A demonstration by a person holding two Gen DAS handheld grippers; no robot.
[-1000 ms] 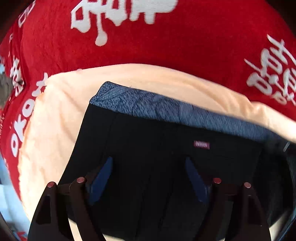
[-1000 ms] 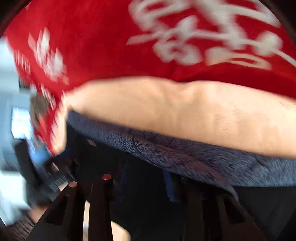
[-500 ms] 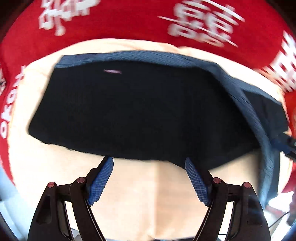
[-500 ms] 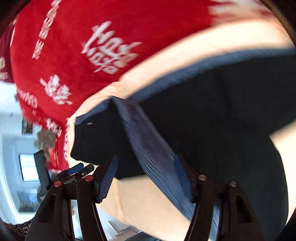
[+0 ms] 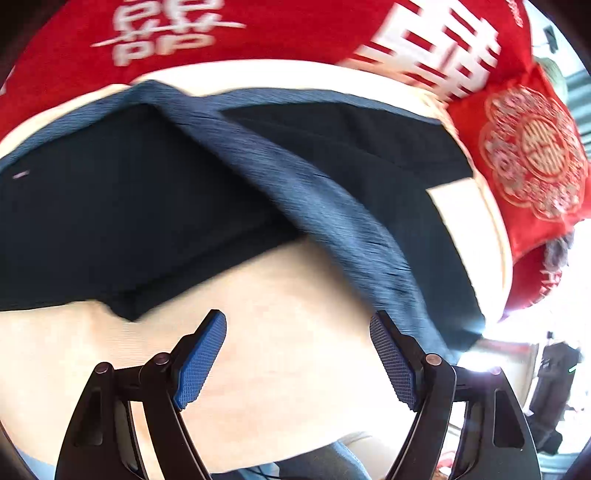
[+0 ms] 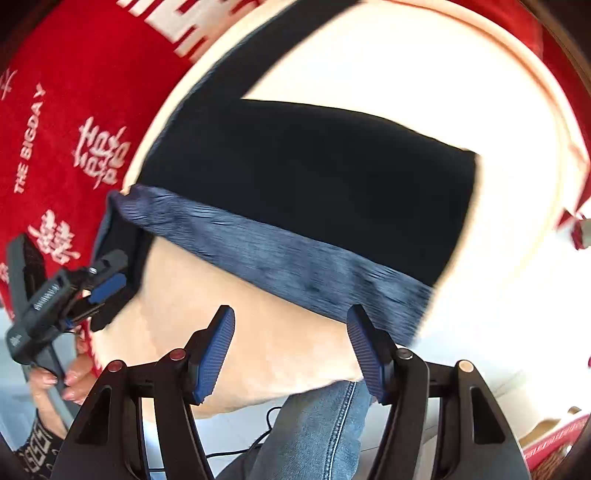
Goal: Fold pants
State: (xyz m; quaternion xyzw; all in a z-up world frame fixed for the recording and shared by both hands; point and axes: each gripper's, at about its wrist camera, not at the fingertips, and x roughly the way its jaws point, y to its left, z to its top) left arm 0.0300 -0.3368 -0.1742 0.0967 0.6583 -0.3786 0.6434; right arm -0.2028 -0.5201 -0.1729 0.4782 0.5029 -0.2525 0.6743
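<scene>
Black pants (image 5: 122, 206) with a grey-blue waistband (image 5: 314, 206) lie folded on a peach cloth (image 5: 288, 350). In the left wrist view my left gripper (image 5: 297, 354) is open and empty above the peach cloth, near the pants' front edge. In the right wrist view the pants (image 6: 314, 173) and waistband (image 6: 280, 258) lie ahead, and my right gripper (image 6: 290, 343) is open and empty just short of the waistband. The left gripper (image 6: 107, 288) also shows there at the pants' left end.
A red blanket with white lettering (image 5: 258, 26) lies under the peach cloth. A red embroidered cushion (image 5: 532, 155) sits at the right. The person's jeans leg (image 6: 317, 424) and the floor show below the bed edge.
Both grippers have pulled back from the pants toward the near edge, and both stay open. The waistband now lies folded across the black fabric.
</scene>
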